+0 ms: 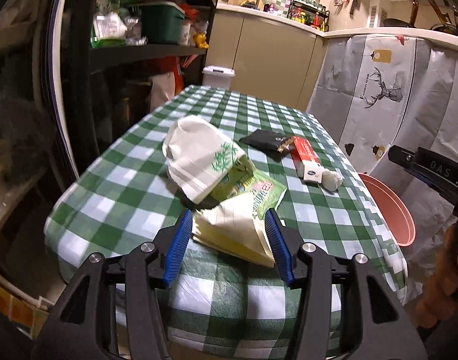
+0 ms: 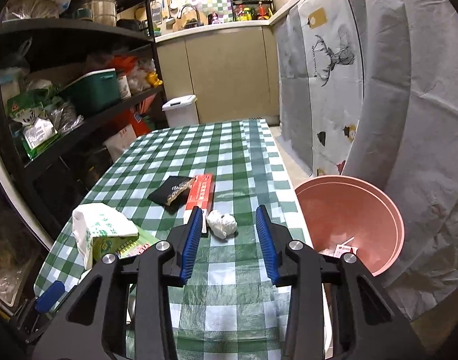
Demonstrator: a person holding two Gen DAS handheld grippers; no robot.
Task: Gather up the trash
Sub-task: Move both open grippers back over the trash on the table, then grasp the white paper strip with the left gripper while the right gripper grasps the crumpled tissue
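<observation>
My left gripper hovers over the near edge of the green-checked table. A cream folded paper lies between its blue pads, which stand apart around it, so it is open. Just behind lie a white bag with green leaf print and a green packet. My right gripper is open, and a crumpled white tissue ball sits on the cloth just past its fingertips, untouched. A pink basin stands beside the table at the right, with small wrappers inside.
A black pouch and a red and white box lie mid-table. Dark shelves packed with goods run along the left. A white lidded bin stands past the far end, and a covered appliance is on the right.
</observation>
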